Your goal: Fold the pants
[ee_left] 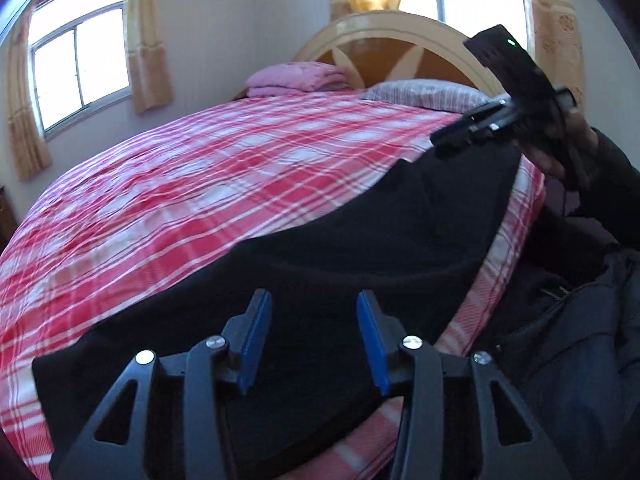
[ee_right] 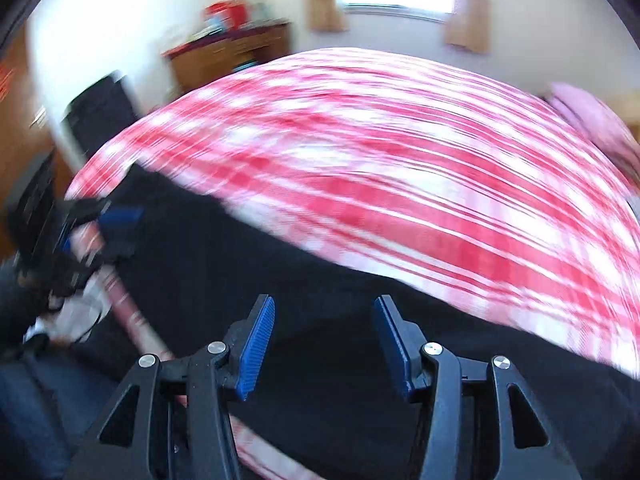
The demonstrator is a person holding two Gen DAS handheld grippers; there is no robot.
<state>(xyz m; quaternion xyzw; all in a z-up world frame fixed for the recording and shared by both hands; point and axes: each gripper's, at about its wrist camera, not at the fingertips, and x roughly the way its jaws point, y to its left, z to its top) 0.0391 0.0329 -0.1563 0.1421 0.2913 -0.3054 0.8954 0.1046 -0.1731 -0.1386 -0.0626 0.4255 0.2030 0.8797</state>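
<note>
Black pants (ee_left: 360,248) lie flat along the near edge of a bed with a red and white plaid cover (ee_left: 208,176). My left gripper (ee_left: 314,340) is open and empty, hovering just above one end of the pants. My right gripper (ee_right: 322,346) is open and empty above the other end of the pants (ee_right: 280,288). The right gripper also shows in the left wrist view (ee_left: 460,136), above the far end of the pants. The left gripper shows blurred in the right wrist view (ee_right: 108,232) at the bed's edge. The right wrist view is motion-blurred.
A folded pink blanket (ee_left: 298,78) and a striped pillow (ee_left: 428,94) lie by the wooden headboard (ee_left: 400,36). A wooden dresser (ee_right: 228,54) stands beyond the bed. The person's dark jacket (ee_left: 580,340) is at the bed's near side. Curtained windows (ee_left: 80,64) are behind.
</note>
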